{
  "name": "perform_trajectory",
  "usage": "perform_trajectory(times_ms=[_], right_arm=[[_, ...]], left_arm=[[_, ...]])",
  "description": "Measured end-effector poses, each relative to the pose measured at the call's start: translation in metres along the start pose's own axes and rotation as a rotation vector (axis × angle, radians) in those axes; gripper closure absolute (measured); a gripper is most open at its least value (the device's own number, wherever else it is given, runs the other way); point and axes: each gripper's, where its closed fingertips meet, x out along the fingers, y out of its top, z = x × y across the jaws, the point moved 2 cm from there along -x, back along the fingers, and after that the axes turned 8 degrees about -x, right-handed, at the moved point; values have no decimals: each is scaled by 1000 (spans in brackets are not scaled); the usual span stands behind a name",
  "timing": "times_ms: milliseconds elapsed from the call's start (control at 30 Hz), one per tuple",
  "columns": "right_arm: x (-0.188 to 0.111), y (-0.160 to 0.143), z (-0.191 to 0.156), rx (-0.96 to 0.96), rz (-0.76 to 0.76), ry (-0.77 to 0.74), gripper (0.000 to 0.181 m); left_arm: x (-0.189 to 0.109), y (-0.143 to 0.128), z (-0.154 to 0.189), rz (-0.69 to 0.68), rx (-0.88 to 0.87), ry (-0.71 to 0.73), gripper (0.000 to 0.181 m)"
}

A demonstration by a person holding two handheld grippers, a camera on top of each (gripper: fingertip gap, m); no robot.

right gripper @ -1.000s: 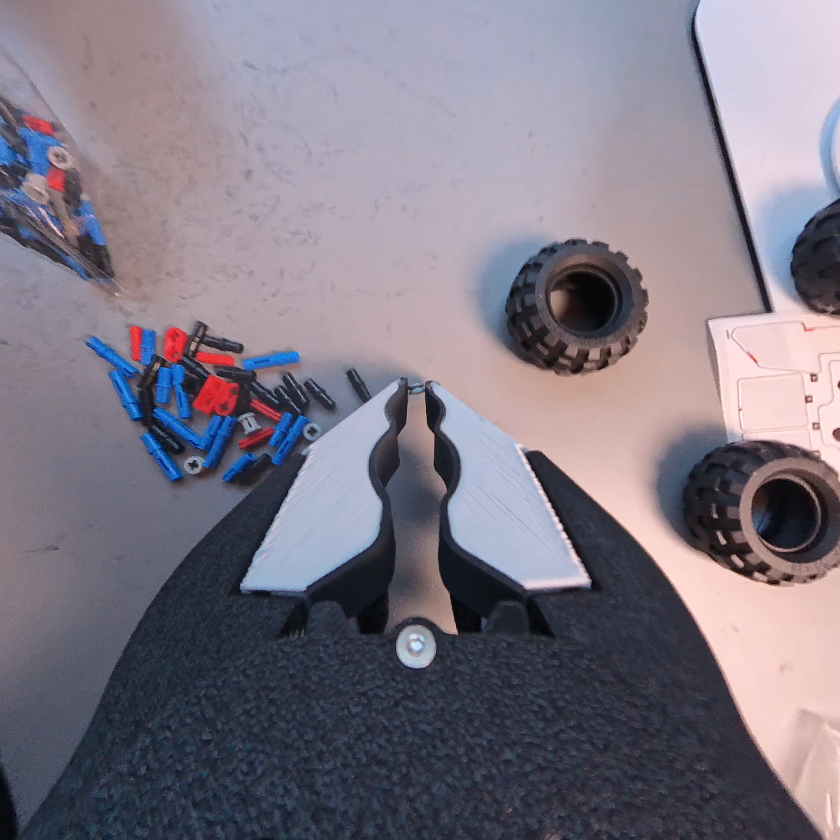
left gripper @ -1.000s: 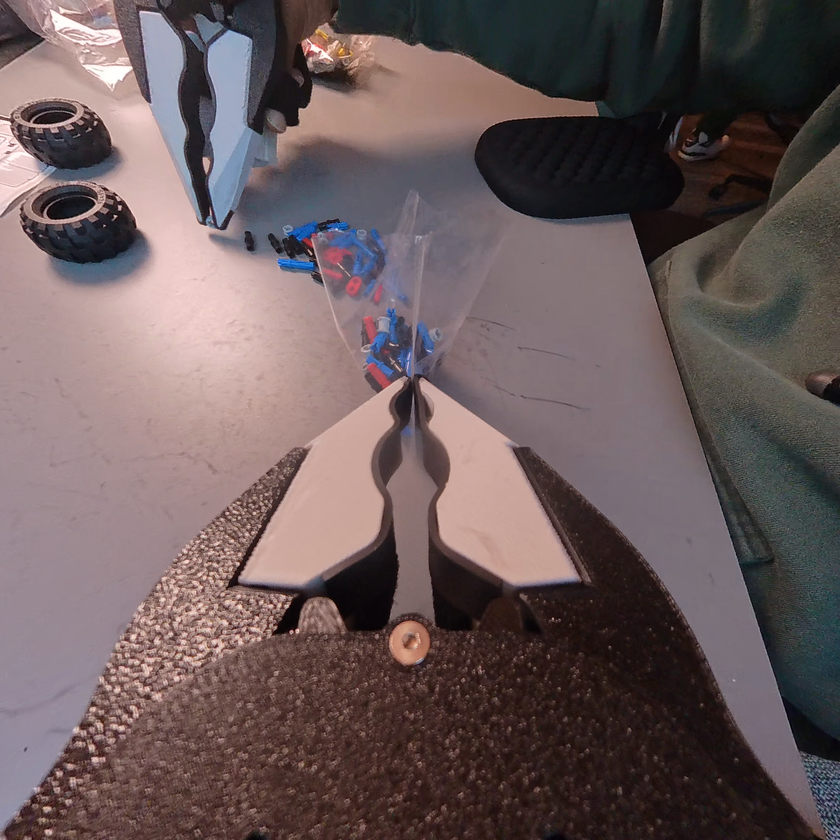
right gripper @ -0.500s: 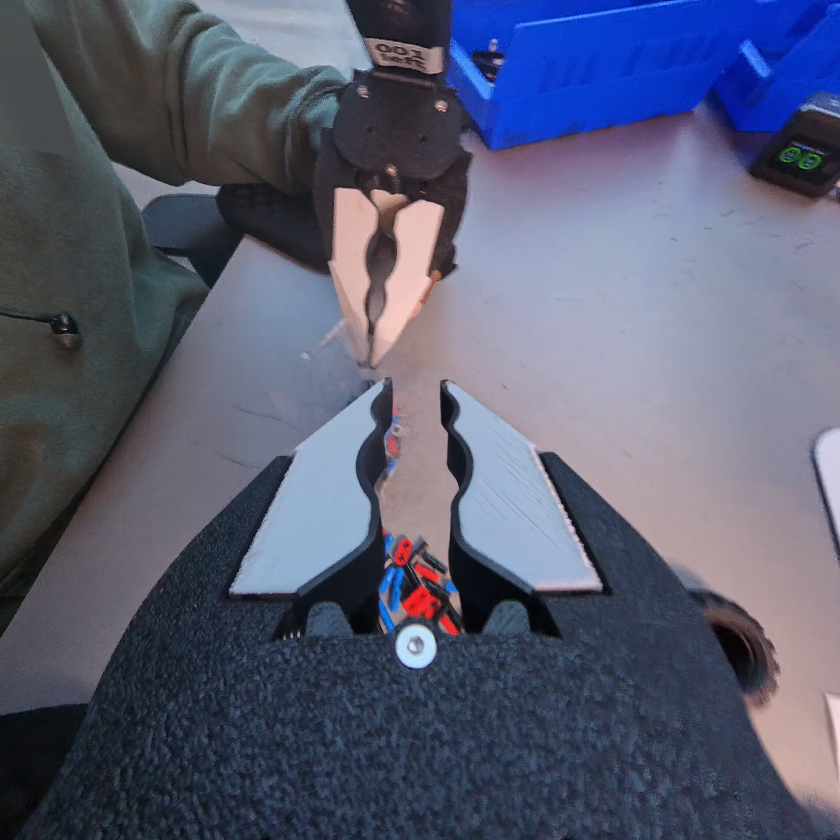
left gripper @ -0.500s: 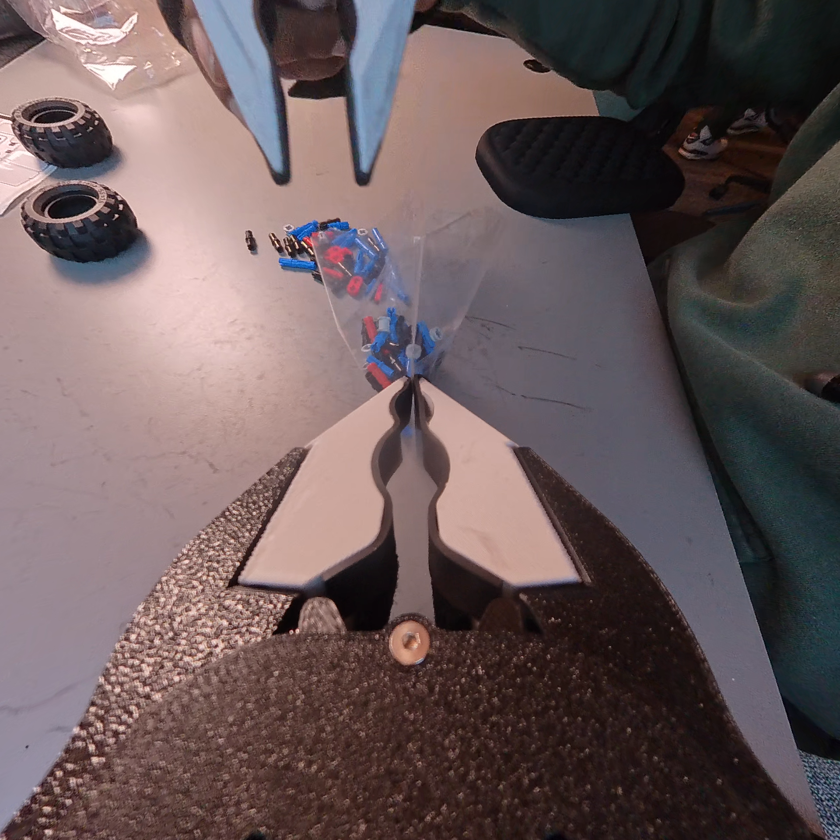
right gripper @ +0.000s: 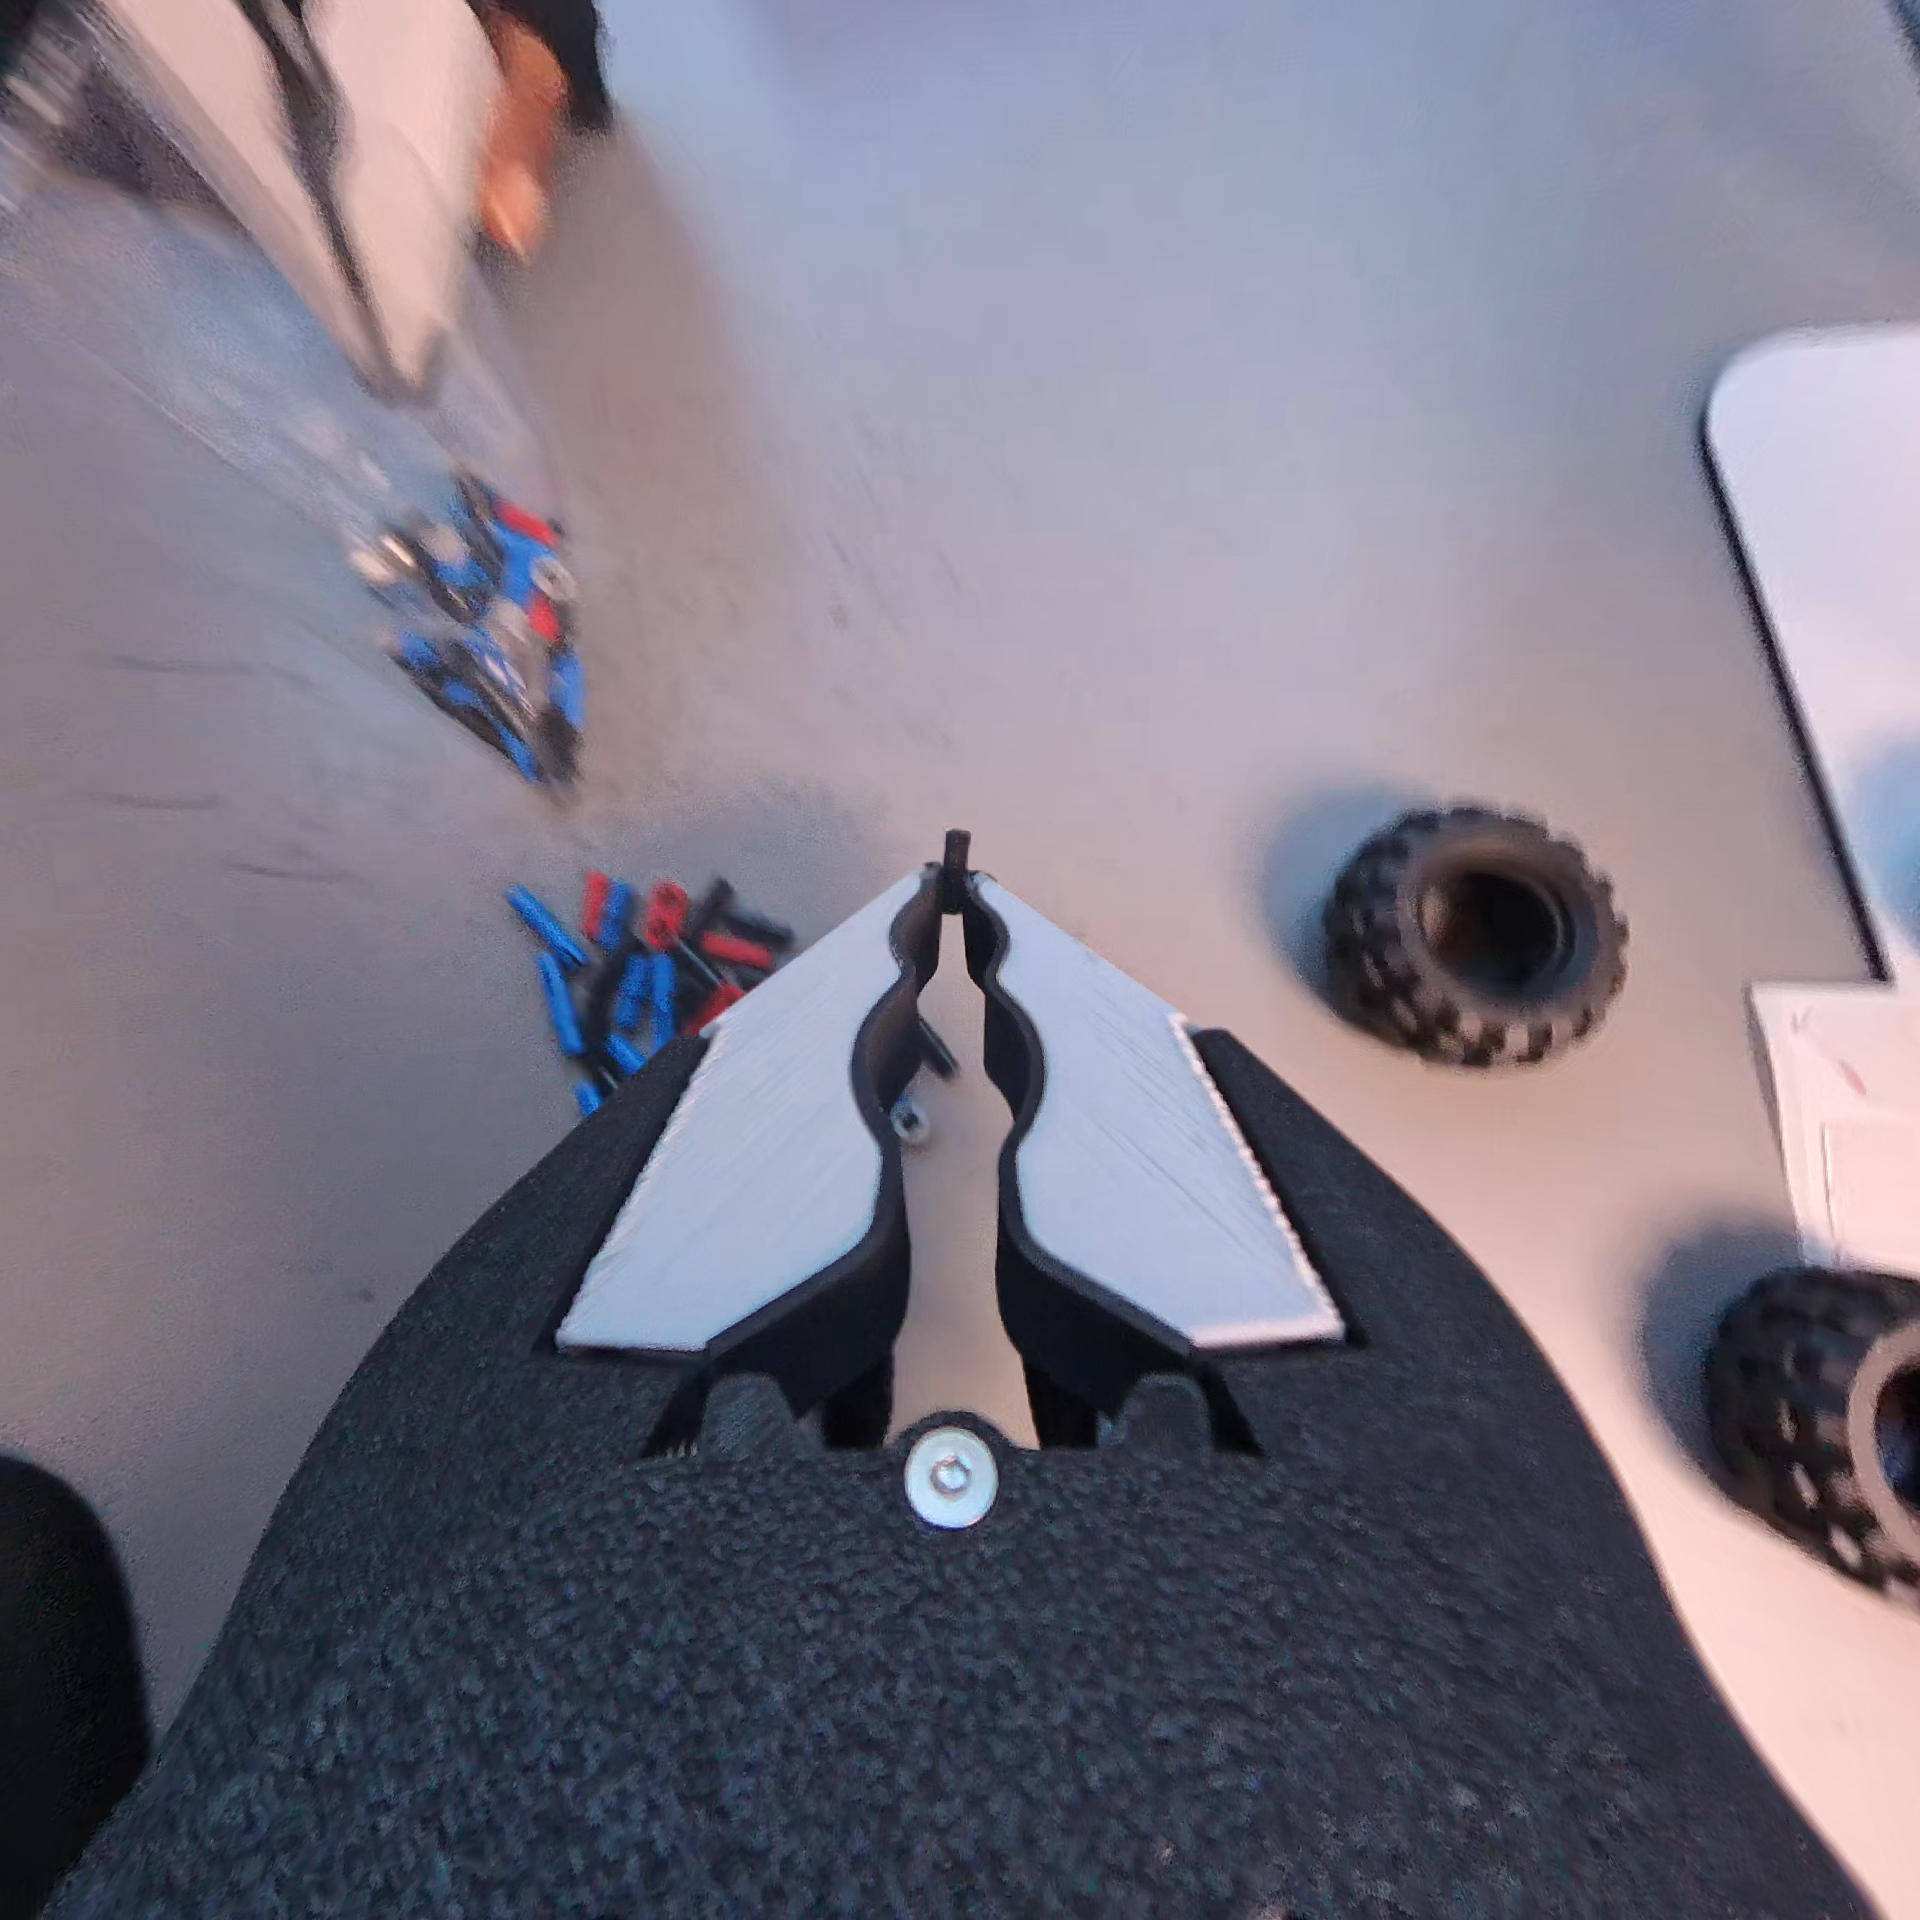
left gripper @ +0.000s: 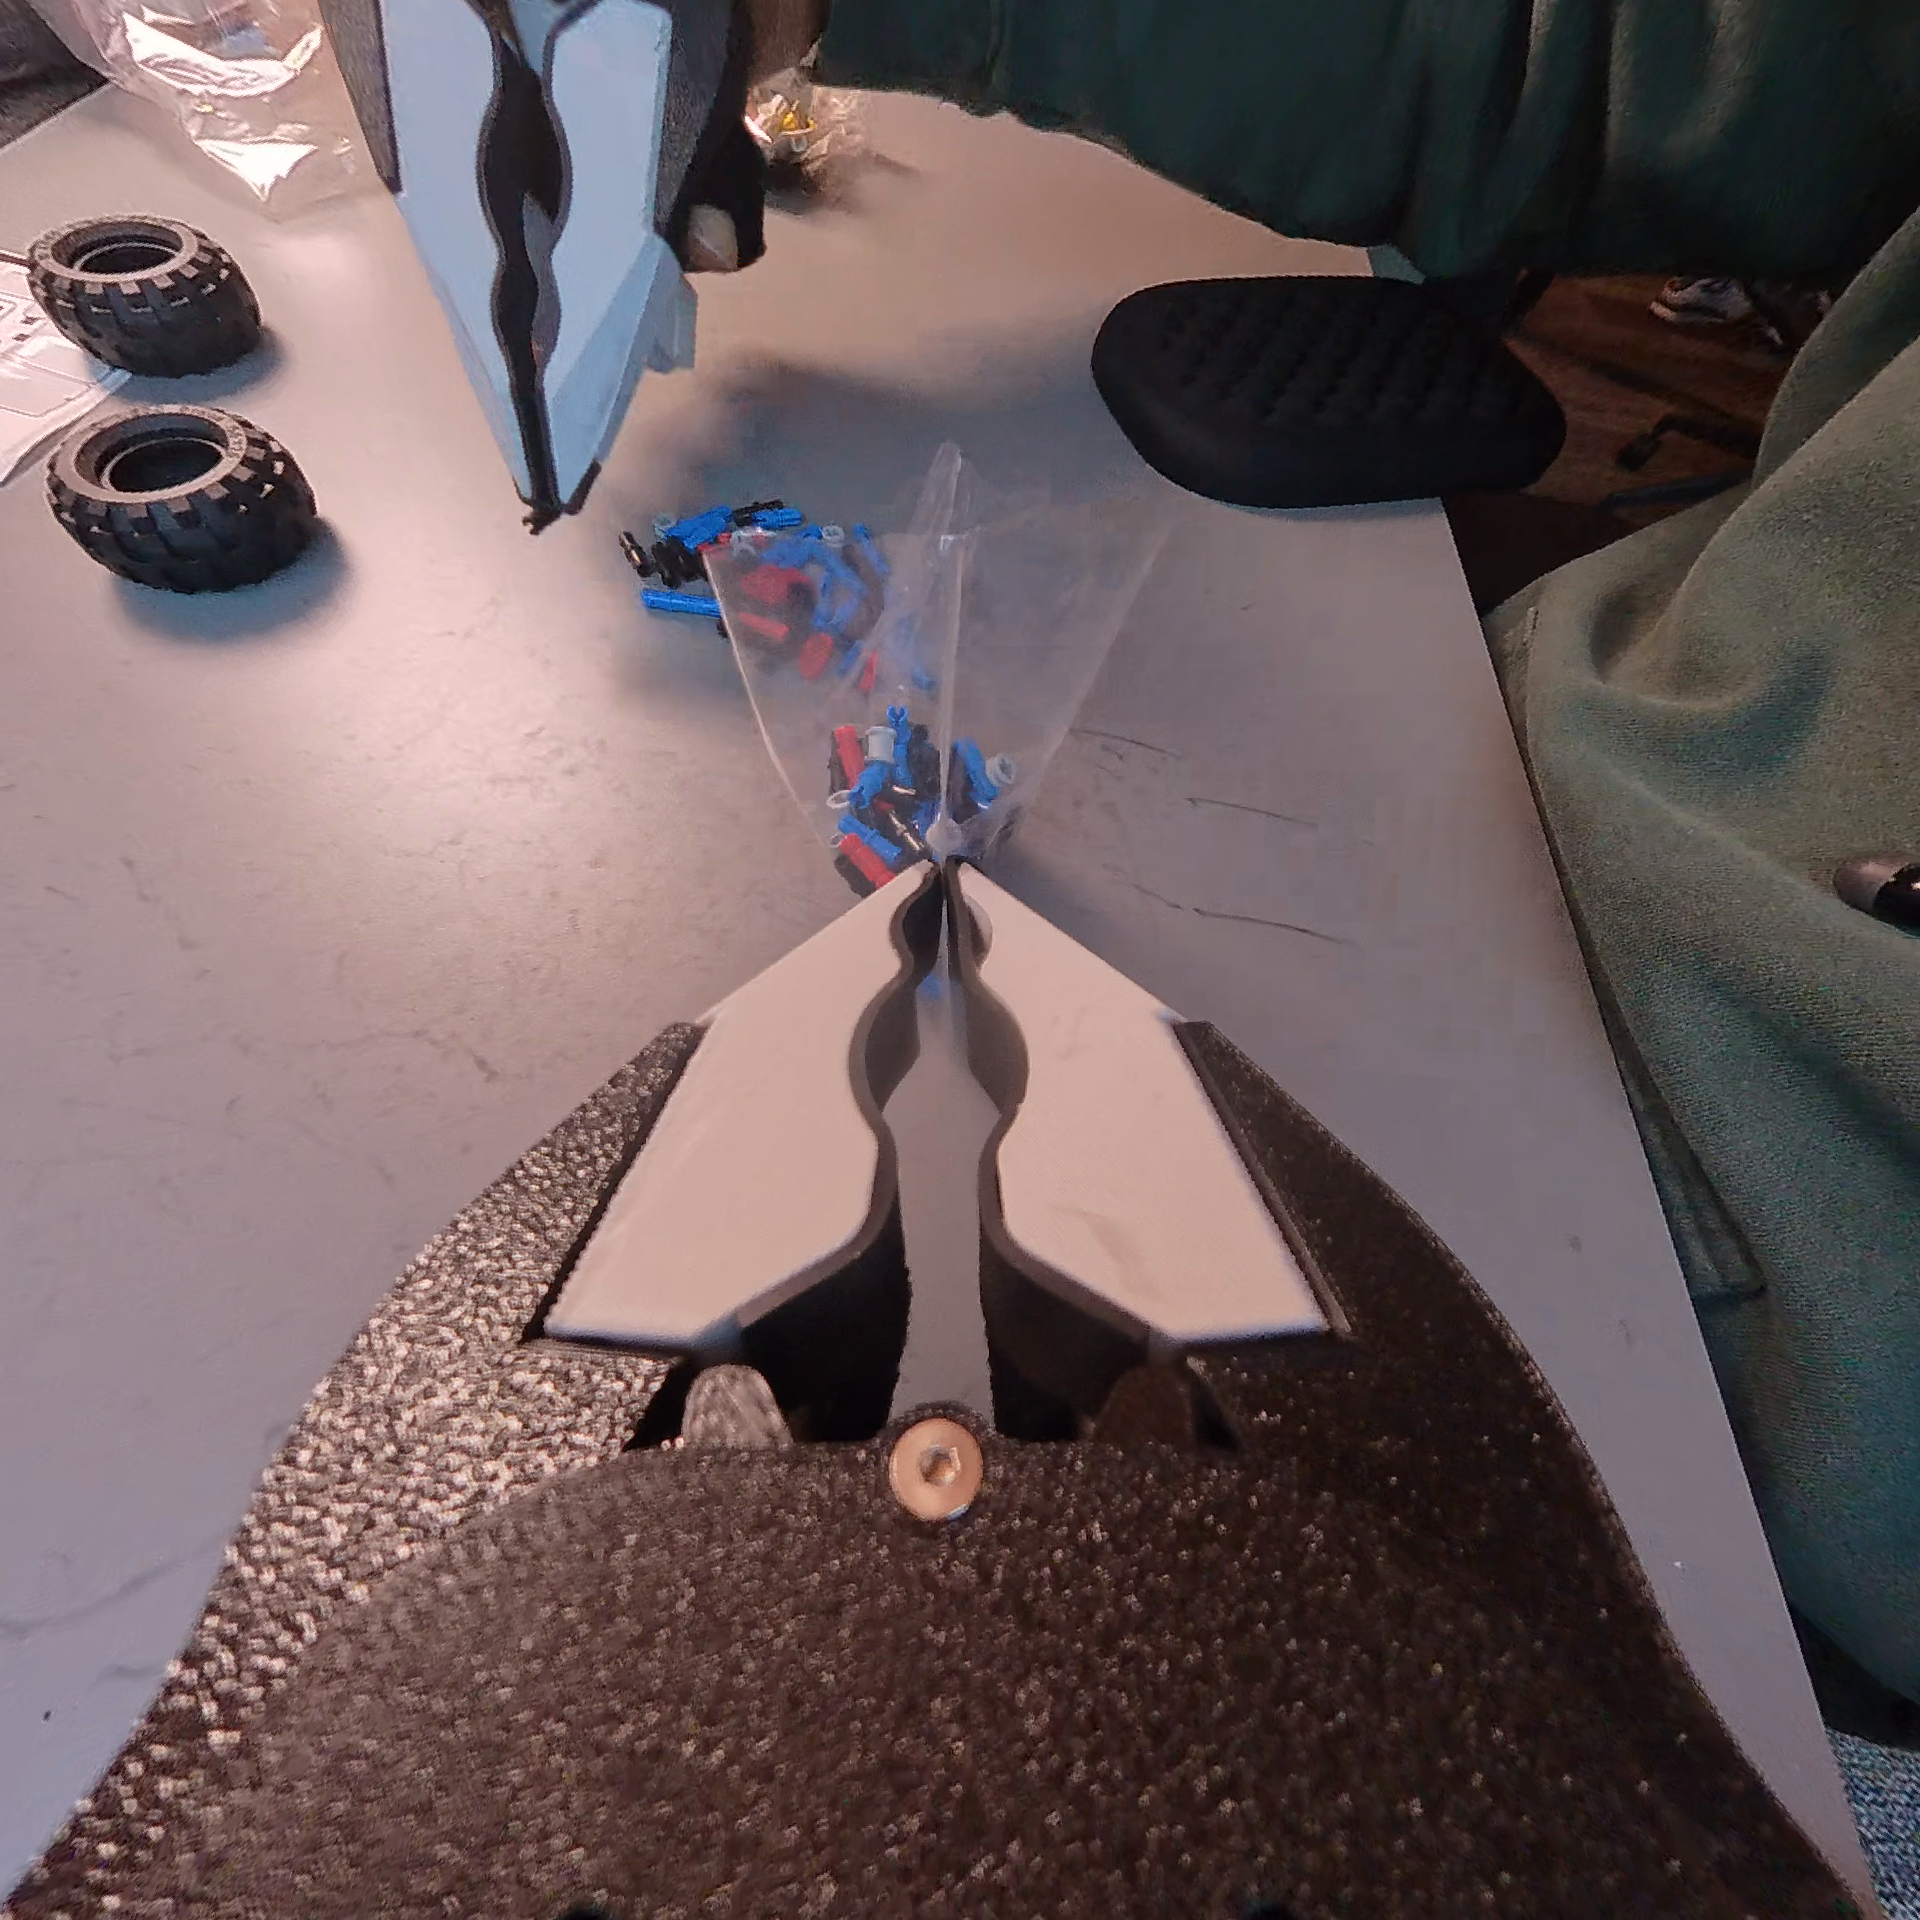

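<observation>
The left gripper (left gripper: 943, 871) pinches the corner of a clear bag (left gripper: 940, 634) of little pegs. The right gripper (right gripper: 954, 881) squeezes one small black peg (right gripper: 954, 850) above the loose pile (right gripper: 644, 966).

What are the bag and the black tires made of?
The bag looks like thin clear plastic: you see the small pieces through it, and it creases and shines. The tires look like matte black rubber with chunky knobs, though hard plastic is possible.

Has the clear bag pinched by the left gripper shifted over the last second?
No. The bag sits at the same spot relative to the armrest and table edge.
</observation>
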Motion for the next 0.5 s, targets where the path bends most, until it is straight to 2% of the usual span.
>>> perform_trajectory(times_ms=[133, 200, 300, 367, 433, 500], right_arm=[[-6, 89, -47, -143, 225, 119, 179], [2, 110, -69, -225, 212, 148, 178], [14, 116, -81, -263, 169, 142, 164], [7, 113, -73, -234, 187, 114, 165], [-2, 94, -54, -191, 157, 57, 169], [-5, 56, -31, -166, 20, -14, 170]], left_arm=[[0, 0, 0, 0, -1, -1, 181], [0, 0, 0, -1, 2, -1, 181], [0, 0, 1, -3, 6, -1, 181], [0, 0, 1, -4, 8, -2, 181], [0, 0, 2, -5, 10, -6, 181], [1, 0, 2, -6, 9, -8, 181]])
